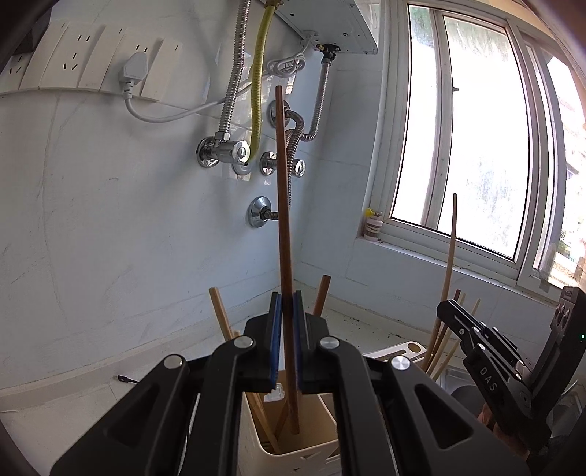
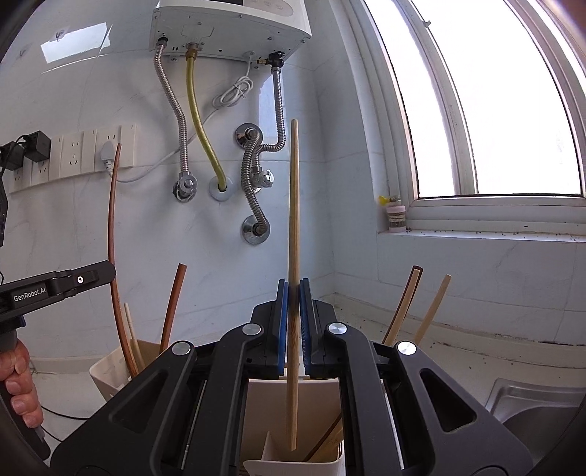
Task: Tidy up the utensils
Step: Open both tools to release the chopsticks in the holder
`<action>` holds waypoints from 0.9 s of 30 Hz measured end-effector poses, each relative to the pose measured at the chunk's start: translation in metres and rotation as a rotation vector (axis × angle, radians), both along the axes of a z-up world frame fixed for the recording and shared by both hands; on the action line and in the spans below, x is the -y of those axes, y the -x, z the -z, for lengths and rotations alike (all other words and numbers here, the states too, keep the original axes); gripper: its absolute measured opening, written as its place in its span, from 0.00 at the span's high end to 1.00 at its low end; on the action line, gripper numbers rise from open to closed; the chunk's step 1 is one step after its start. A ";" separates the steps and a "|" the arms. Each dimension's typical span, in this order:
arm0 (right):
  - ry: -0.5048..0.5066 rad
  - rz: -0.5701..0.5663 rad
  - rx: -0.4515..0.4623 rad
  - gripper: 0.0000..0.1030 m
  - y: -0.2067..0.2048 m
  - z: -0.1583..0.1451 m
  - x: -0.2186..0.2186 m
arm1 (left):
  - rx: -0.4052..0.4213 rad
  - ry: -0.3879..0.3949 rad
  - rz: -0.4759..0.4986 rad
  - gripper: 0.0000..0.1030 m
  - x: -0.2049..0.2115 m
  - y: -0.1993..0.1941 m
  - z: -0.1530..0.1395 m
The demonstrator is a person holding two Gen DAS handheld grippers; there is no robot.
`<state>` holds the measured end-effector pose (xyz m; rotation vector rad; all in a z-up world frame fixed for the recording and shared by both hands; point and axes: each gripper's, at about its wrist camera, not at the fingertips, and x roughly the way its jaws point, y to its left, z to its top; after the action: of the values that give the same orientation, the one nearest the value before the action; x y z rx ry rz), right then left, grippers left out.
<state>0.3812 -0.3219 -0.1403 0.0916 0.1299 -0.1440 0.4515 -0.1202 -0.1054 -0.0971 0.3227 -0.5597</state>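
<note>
A: Well, starting left of the water heater (image 2: pixel 230 27) — what is the left hand-held gripper (image 1: pixel 286 322) doing?

B: Its blue pads are clamped on a dark brown chopstick (image 1: pixel 282 190). The stick stands nearly upright, long axis vertical, and its lower tip already sits inside the cream holder (image 1: pixel 293 457) directly under the jaws.

A: So the holder lies straight below that gripper?

B: Yes, below and slightly ahead. A few other sticks lean in the same holder, one pale and one brown, so I judge the tip wants a straight drop between them.

A: And further right, under the heater's pipes?

B: The right hand-held gripper (image 2: pixel 293 322) is pressed together on a pale bamboo chopstick (image 2: pixel 294 205), also close to vertical. Its tip hangs just inside the mouth of a second holder (image 2: pixel 293 465), beside a partition, with more pale sticks leaning to the right of it.

A: Which hand is nearer to finishing?

B: Hard to rank; each stick is already over its own holder, dark in the one left of the heater, pale in the one nearer the window (image 2: pixel 494 99). By my reading, the next move for both is simply down along the stick's own axis, then letting go

A: Any risk?

B: A tilt could catch a tip on the rim or partition, I'd guess
</note>
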 end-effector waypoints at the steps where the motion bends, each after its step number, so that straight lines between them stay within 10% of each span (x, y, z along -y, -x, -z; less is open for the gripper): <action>1: 0.002 -0.004 -0.002 0.94 0.001 0.000 -0.001 | -0.001 -0.002 0.002 0.94 0.001 0.001 0.001; 3: -0.001 -0.016 -0.017 0.93 0.001 0.001 -0.001 | 0.004 -0.007 0.010 0.87 0.002 0.003 0.003; 4: 0.002 -0.004 -0.014 0.89 0.002 0.001 -0.002 | 0.019 -0.005 0.006 0.62 0.002 0.006 0.003; 6: -0.004 0.028 0.005 0.44 0.008 0.000 -0.003 | 0.086 0.016 -0.028 0.22 0.001 0.017 0.002; 27: 0.037 0.063 0.139 0.43 0.057 -0.070 0.003 | 0.196 0.026 -0.102 0.13 -0.024 0.067 -0.049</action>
<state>0.3246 -0.3249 -0.0705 0.0684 -0.0140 -0.2018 0.3850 -0.0963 -0.0562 -0.0830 0.1190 -0.4677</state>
